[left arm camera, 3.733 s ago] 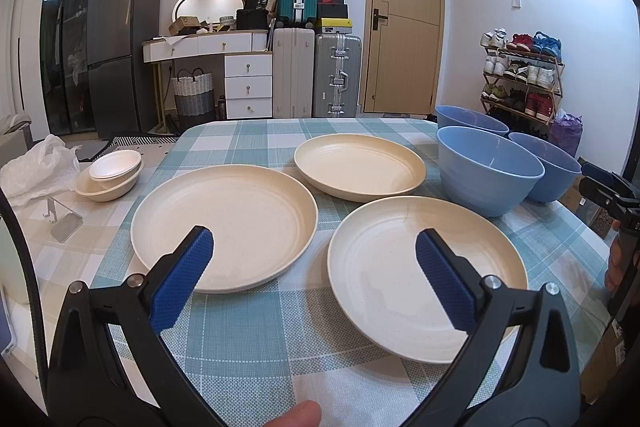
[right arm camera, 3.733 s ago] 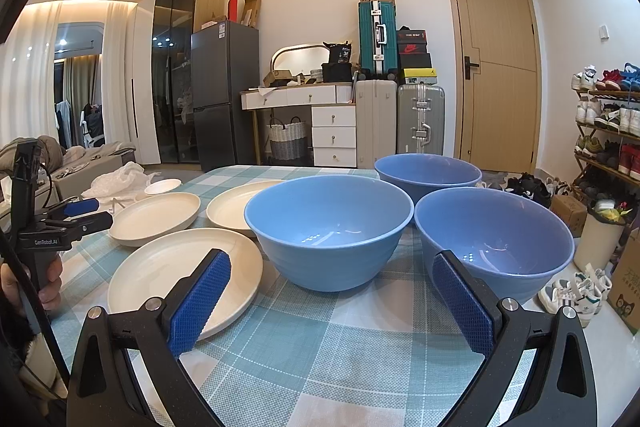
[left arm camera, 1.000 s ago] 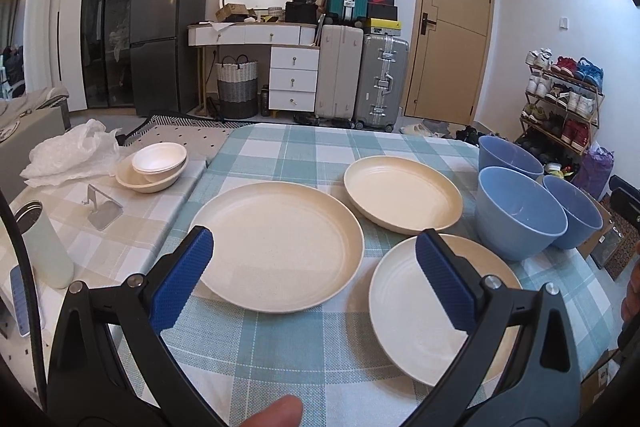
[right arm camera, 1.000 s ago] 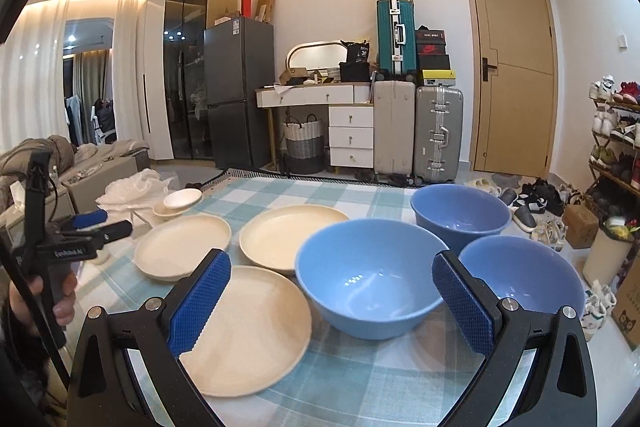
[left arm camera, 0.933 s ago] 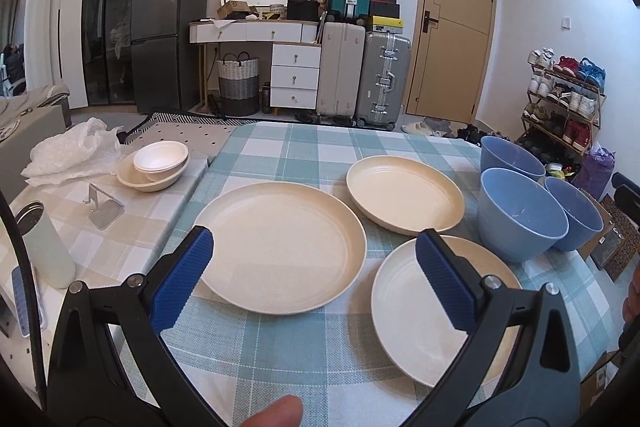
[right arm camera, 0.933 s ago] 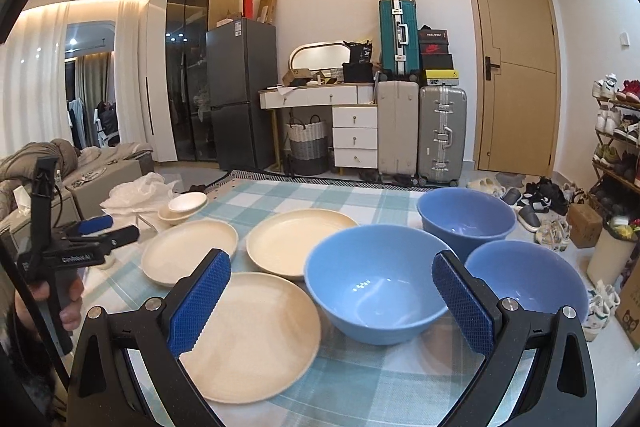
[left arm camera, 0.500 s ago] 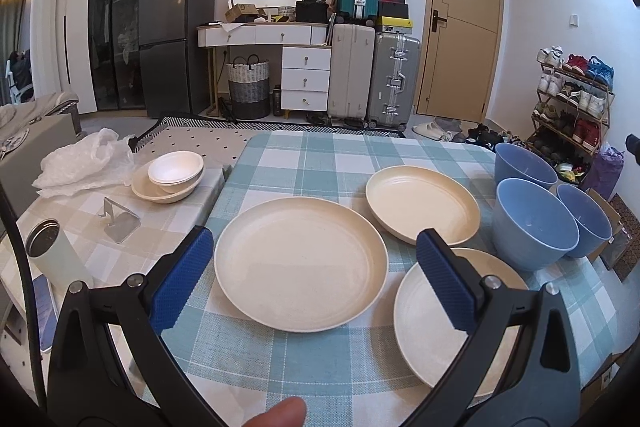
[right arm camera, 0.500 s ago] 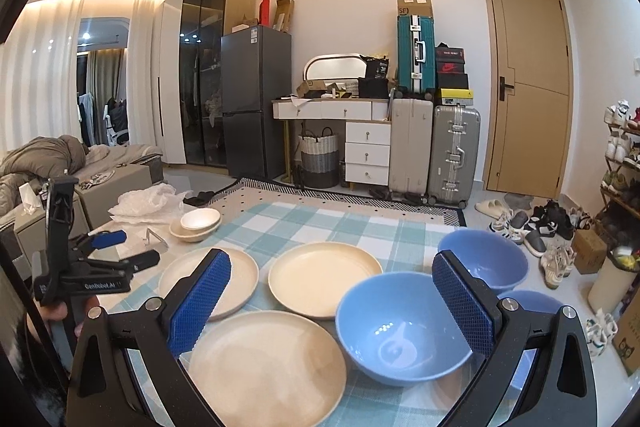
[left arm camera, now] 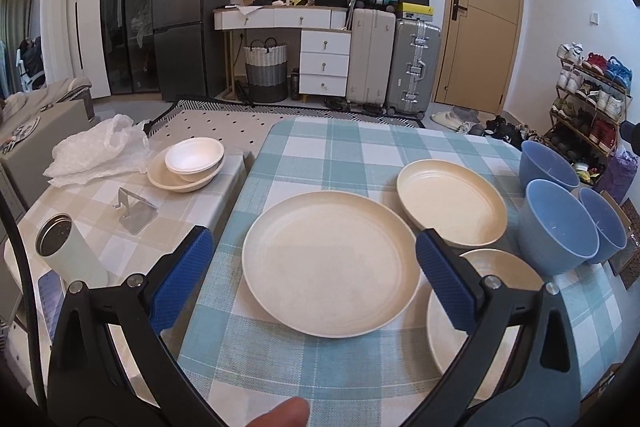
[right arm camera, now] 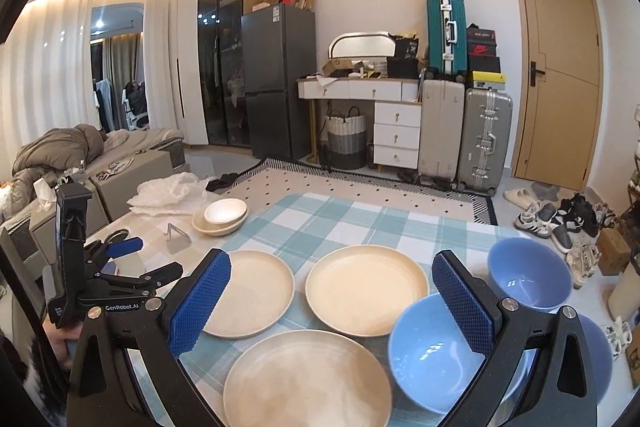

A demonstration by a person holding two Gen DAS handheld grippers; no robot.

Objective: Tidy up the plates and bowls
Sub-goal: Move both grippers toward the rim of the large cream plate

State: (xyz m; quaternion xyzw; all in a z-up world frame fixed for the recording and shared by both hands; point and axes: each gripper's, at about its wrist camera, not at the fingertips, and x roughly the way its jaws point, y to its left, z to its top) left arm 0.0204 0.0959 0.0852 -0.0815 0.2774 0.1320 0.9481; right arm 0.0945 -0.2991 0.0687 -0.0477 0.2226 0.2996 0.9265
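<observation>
Left gripper (left arm camera: 314, 277) agape over plate (left arm camera: 332, 265), checked cloth (left arm camera: 332, 155) beyond — bare

I see matt cream plates (left arm camera: 331, 265), smooth glossy blue bowls (right arm camera: 436, 351), a woven checked tablecloth (left arm camera: 344, 147), and textured blue pads (left arm camera: 182, 279).

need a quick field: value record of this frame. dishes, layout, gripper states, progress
plates: three cream plates, unstacked: left plate, far plate, near plate
bowls: three blue bowls, separate: near bowl, far bowl, third bowl at the table's right edge
surface: checked tablecloth
side table: small white bowl nested in a cream bowl
left gripper: open, empty, above the left plate
right gripper: open, empty
progress: nothing stacked yet
</observation>
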